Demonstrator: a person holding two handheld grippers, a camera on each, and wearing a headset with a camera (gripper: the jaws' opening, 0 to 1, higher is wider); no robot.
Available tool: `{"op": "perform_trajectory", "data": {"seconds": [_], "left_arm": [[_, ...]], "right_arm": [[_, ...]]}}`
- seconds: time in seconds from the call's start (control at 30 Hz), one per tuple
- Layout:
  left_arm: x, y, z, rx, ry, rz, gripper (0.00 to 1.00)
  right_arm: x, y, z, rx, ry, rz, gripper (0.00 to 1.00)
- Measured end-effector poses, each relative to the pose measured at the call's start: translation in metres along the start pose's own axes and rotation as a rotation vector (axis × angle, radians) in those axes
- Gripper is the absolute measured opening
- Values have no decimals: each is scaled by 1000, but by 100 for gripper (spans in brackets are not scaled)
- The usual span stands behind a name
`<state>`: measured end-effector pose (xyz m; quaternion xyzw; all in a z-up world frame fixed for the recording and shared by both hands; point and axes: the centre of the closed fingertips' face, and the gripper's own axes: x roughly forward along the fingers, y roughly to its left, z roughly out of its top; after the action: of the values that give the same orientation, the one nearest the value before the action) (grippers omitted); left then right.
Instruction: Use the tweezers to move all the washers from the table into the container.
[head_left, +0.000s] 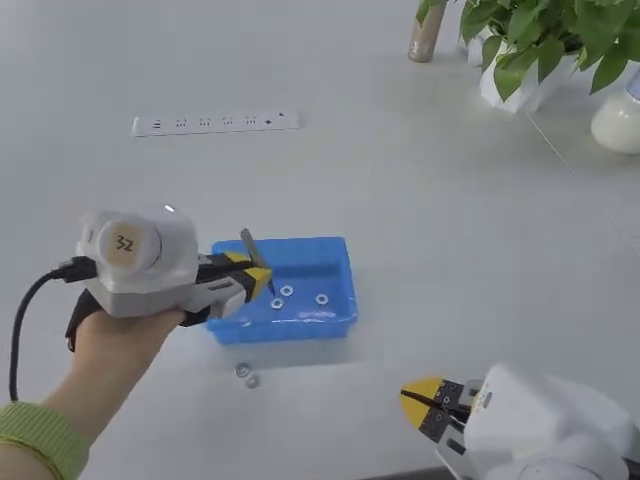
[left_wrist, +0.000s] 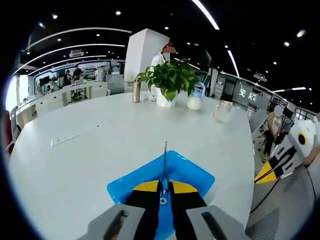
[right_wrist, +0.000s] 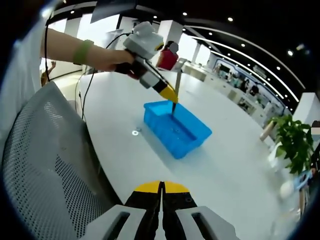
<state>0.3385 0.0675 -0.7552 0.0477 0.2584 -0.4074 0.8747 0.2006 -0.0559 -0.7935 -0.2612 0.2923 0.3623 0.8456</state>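
Washers (head_left: 287, 291), three of them, lie on the floor of the blue container (head_left: 300, 243), toward its near-left part. Two more washers (head_left: 241, 370) lie on the desk (head_left: 420, 220) just outside the container's near wall, close to each other; the right gripper view shows one (right_wrist: 135, 132) beside that same wall of the container (right_wrist: 192, 131).

The left gripper (head_left: 258, 278), held in the person's left hand (head_left: 120, 335), reaches in over the container's left edge. Its jaws are clamped on the tweezers (head_left: 246, 243), which stand nearly upright. In the right gripper view the tweezers (right_wrist: 176, 95) point down from the left gripper (right_wrist: 169, 93) into the container. In the left gripper view the tweezers (left_wrist: 165, 160) run thin between the yellow-tipped jaws above the blue container (left_wrist: 197, 175). Whether the tweezer tips hold a washer cannot be told.

The right gripper (head_left: 412, 397) hangs well off the container's near-right corner, above the desk, its jaws pressed together on nothing.

Far beyond the container lie a white power strip (head_left: 215, 122) and a potted plant (head_left: 530, 40).
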Motion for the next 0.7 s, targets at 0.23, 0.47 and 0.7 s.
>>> {"op": "perform_trajectory", "data": {"seconds": [0.23, 0.47, 0.7], "left_arm": [[-32, -10, 18, 44, -33, 29, 4], [-41, -40, -12, 14, 3, -37, 4], [-38, -49, -52, -62, 53, -78, 4]], "right_arm": [[1, 3, 0, -32, 15, 2, 0], [0, 2, 2, -36, 18, -5, 0], [-1, 0, 2, -27, 16, -7, 0]]}}
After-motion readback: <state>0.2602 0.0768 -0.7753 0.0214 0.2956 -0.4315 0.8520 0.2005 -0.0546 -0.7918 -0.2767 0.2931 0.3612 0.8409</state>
